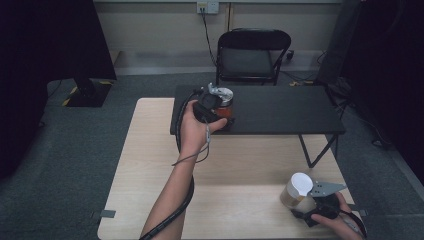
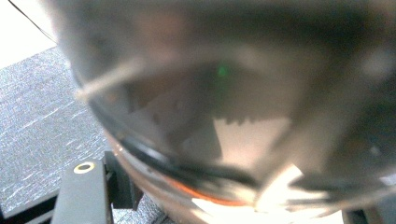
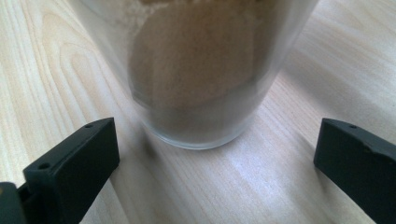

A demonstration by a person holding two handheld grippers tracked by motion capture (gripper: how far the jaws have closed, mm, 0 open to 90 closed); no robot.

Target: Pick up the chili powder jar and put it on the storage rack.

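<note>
The left gripper [image 1: 218,106] had its fingers pinched on a glass jar [image 1: 224,101] with red-orange contents over the black counter [image 1: 280,112], apparently to carry it, while the right gripper [image 1: 309,197] kept its fingers spread around a white-lidded jar of brown powder [image 1: 296,189] standing on the wooden counter [image 1: 150,165], seemingly ready to grasp it.

Blurred jar [image 2: 233,116] hides left gripper's right jaw.
</note>
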